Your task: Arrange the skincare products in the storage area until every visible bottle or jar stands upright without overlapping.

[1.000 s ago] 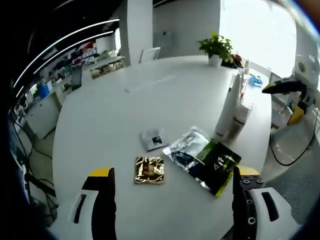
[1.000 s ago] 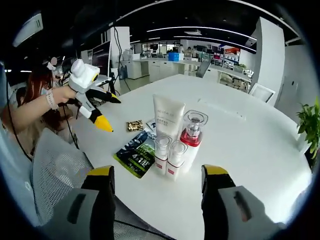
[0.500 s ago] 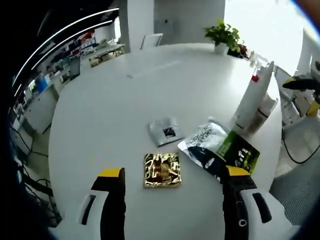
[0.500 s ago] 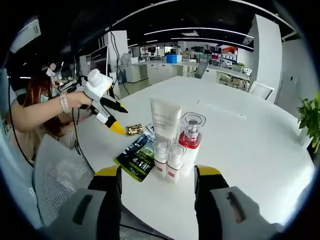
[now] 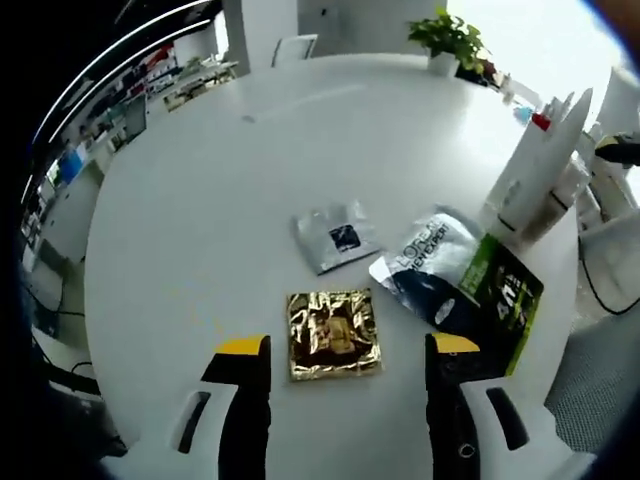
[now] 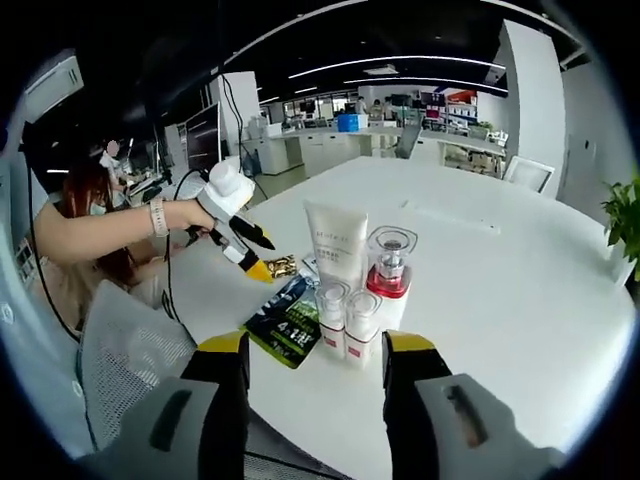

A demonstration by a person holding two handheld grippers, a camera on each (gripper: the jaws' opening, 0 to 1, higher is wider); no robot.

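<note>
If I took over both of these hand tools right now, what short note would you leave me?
Left gripper: open, empty, hovering over the gold sachet.
Right gripper: open, empty, facing the bottle cluster.
Upright on the white table: white tube, red-collared bottle, two small bottles.
Lying flat: gold sachet, silver sachet, silver-black pouch, green-black pouch, which overlap.
Left: probably separate the pouches.

Open-plan office: large round white table (image 6: 520,300), rows of white desks (image 6: 330,135) at upper centre, linear ceiling lights (image 6: 400,65), potted green plant (image 5: 452,35).
</note>
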